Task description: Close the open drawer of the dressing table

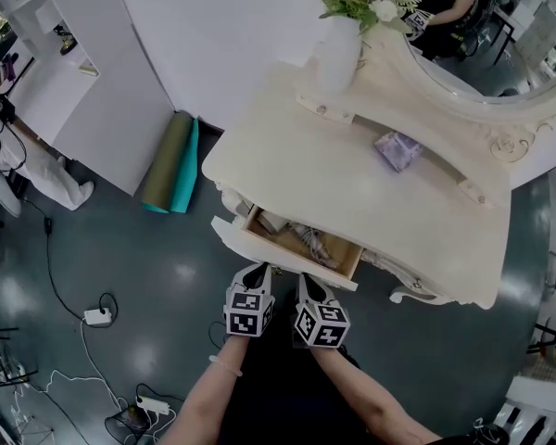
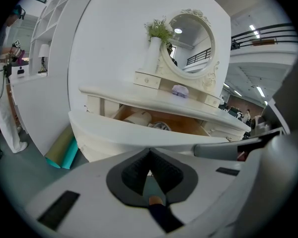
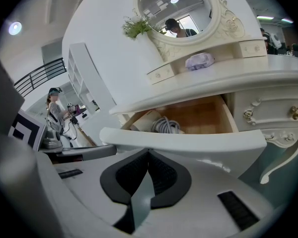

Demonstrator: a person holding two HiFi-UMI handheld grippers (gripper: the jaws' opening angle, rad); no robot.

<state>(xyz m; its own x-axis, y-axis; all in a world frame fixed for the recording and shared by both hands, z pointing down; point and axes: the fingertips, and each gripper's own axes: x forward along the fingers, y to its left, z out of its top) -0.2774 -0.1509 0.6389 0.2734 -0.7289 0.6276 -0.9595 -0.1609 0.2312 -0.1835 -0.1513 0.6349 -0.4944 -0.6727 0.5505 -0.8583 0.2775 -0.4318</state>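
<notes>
Your left hand-held gripper and right hand-held gripper sit side by side, both clenched with nothing between the jaws; their tips are right at the white front of the open drawer, at their 12 o'clock; the drawer juts out from under the tabletop; a grey cable lies coiled inside; a purple packet rests on the tabletop toward 1 o'clock.

Glossy cream dressing table, wooden drawer interior

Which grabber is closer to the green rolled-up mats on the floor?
Left. The left gripper is at the drawer front, toward the rolled mats; the right gripper sits beside it, farther from them.
</notes>
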